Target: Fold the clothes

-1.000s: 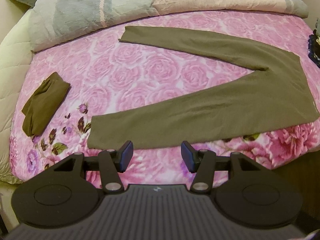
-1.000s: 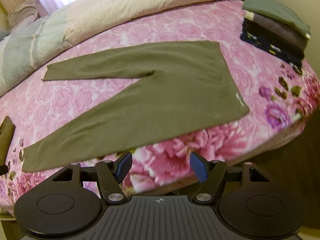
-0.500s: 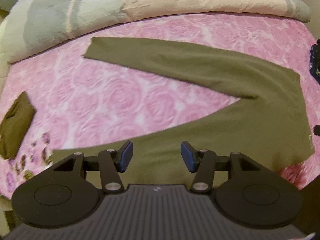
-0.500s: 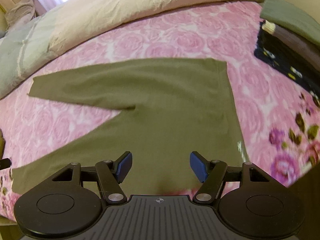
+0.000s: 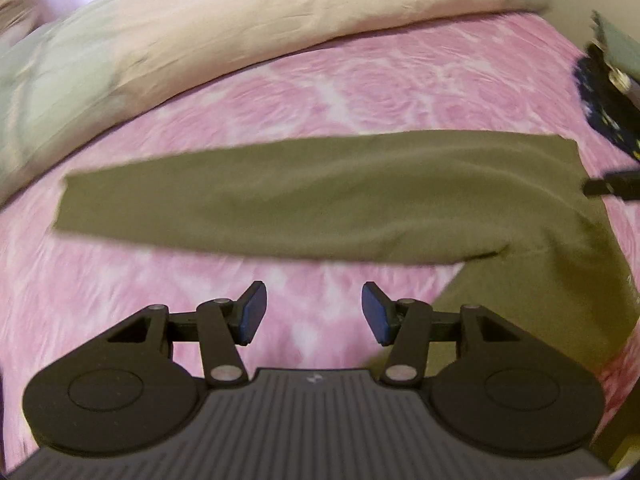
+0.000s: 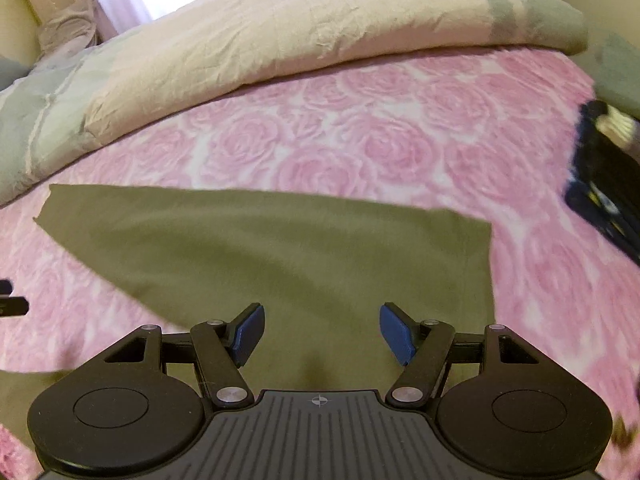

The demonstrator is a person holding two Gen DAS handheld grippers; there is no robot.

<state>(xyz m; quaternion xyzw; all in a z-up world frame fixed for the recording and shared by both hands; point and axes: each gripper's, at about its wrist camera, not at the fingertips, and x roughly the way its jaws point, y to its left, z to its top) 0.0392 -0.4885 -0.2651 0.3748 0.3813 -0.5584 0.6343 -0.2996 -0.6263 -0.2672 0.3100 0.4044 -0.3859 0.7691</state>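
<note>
One olive trousers (image 5: 320,208) lay flat on pink rose-print bedsheet (image 5: 360,92), legs spread in V, cloth smooth, matte. Crumpled beige-grey duvet (image 6: 300,28) lay behind; dark folded pile (image 6: 600,192) at right edge. Left gripper (image 5: 314,312) was above bare sheet, jaws apart, empty. Right gripper (image 6: 322,334) above trousers, jaws wide, empty.

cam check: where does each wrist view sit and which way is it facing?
Left wrist: on the left gripper, angled down at the pink rose-print bedsheet and olive-green trousers; its open blue pads show.
Right wrist: on the right gripper, angled down over the trousers' waist end; open pads show.
Shared: trousers, sheet, cream-and-grey duvet, dark folded stack.
</note>
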